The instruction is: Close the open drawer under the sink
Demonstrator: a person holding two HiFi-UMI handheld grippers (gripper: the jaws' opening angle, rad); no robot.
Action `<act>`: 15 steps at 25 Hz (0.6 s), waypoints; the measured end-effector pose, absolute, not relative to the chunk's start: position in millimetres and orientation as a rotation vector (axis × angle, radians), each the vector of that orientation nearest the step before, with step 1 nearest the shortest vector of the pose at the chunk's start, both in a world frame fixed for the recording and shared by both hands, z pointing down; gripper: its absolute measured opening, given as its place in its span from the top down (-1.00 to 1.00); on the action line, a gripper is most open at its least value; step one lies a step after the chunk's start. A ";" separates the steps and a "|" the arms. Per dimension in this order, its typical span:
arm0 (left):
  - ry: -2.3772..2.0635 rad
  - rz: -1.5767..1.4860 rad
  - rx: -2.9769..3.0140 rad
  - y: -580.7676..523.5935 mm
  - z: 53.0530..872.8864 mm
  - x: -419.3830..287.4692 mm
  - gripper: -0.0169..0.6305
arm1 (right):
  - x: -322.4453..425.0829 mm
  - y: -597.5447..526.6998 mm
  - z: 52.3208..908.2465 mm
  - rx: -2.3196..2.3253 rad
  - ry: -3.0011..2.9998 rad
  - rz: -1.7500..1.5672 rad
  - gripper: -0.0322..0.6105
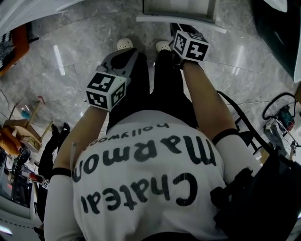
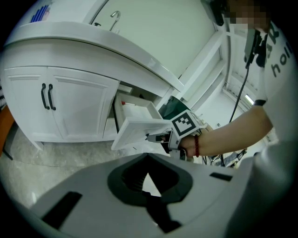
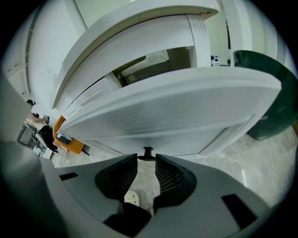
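The white drawer (image 2: 137,128) stands pulled out of the vanity under the sink (image 2: 93,42). Its front panel (image 3: 177,116) fills the right gripper view, with a small black knob (image 3: 148,152) at its lower edge. My right gripper (image 3: 146,160) is open, and the knob sits just at its fingertips without being pressed. From the left gripper view the right gripper (image 2: 156,137) is seen against the drawer front. My left gripper (image 2: 148,161) hangs back, away from the drawer, shut on nothing. In the head view both grippers (image 1: 127,52) (image 1: 176,27) point toward the drawer (image 1: 178,9).
Two cabinet doors with black handles (image 2: 46,96) are left of the drawer. A dark green bin (image 3: 270,93) stands right of it. The person's white shoes (image 1: 124,44) are on the marble floor (image 1: 80,52). Cables and tools (image 1: 280,115) lie to the right.
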State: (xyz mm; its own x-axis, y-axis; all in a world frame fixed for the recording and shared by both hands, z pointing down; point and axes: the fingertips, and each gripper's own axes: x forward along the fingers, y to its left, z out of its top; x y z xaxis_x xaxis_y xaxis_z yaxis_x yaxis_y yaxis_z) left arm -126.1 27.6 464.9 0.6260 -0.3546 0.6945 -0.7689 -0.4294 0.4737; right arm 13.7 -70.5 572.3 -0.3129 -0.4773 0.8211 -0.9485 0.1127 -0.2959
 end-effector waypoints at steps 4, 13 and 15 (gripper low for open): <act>-0.881 0.648 2.035 27.0 463.6 -127.3 0.92 | 10.4 -75.6 570.3 1.385 -1.861 1.137 0.51; -0.877 0.657 2.031 25.5 467.4 -129.5 0.92 | 13.3 -87.5 572.1 1.394 -1.849 1.124 0.51; -0.873 0.657 2.030 24.4 467.3 -129.7 0.92 | 12.7 -91.6 571.5 1.394 -1.850 1.123 0.51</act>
